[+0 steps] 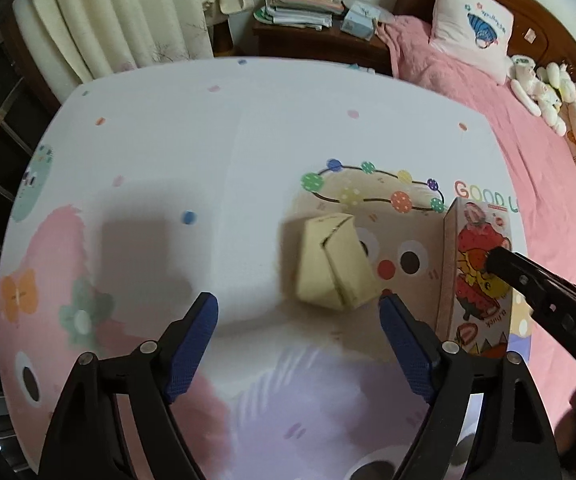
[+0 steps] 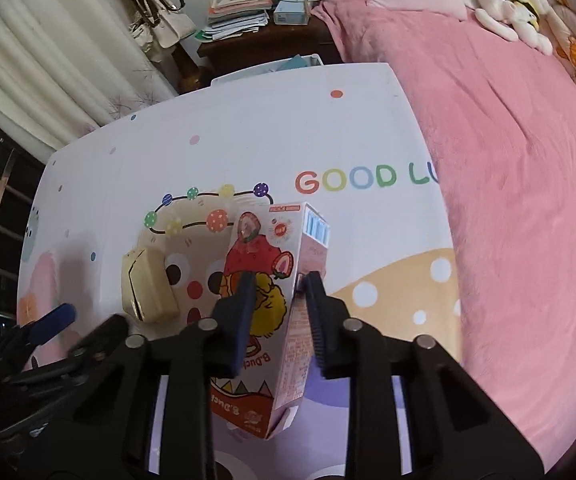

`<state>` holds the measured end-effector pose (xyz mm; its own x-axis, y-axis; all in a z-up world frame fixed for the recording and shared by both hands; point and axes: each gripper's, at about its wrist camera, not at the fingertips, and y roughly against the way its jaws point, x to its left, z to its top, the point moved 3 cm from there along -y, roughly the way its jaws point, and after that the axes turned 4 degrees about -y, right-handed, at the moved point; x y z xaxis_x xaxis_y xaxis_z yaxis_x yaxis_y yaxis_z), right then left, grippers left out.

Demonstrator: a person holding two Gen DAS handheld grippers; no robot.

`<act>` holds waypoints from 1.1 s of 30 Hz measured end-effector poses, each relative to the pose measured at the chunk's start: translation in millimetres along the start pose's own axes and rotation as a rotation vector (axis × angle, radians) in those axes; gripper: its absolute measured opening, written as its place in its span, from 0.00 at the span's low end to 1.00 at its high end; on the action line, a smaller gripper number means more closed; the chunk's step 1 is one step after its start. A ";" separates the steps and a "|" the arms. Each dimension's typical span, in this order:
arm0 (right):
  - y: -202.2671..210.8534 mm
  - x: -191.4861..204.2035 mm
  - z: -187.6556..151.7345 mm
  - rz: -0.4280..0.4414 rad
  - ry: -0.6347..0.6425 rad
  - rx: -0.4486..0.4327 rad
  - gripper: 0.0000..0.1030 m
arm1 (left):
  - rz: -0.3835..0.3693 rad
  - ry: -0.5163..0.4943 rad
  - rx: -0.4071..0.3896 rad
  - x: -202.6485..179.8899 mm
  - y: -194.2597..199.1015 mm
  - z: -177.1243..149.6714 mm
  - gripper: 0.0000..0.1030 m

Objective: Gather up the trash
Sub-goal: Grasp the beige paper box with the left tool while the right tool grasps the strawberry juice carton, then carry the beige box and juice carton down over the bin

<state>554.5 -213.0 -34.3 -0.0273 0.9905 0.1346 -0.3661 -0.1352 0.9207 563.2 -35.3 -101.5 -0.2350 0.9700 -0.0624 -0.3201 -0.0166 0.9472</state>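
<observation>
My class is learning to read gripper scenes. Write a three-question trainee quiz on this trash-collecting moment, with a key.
1. True or false: the right gripper is closed on the strawberry carton.
2. What lies in front of the open left gripper? A) a beige folded carton B) a glass bottle C) a spoon
3. Fill in: the words printed on the table begin "____".

Key: 1 true. 2 A, the beige carton. 3 GOOD.
</observation>
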 end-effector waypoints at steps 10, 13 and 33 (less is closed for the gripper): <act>-3.6 -18.1 -3.7 0.072 -0.047 0.020 0.20 | 0.052 0.086 0.054 -20.5 -46.0 11.0 0.72; -3.2 -19.3 -5.1 0.087 -0.046 0.023 0.20 | 0.080 0.107 0.032 -22.0 -48.6 11.8 0.50; -8.4 3.2 -30.8 0.055 -0.022 0.047 0.65 | 0.067 0.050 -0.049 -6.1 -24.0 -9.2 0.42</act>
<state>528.9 -208.0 -52.8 -0.0257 0.9808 0.1933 -0.3202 -0.1913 0.9278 563.9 -43.1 -126.7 -0.3025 0.9530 -0.0160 -0.3462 -0.0942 0.9334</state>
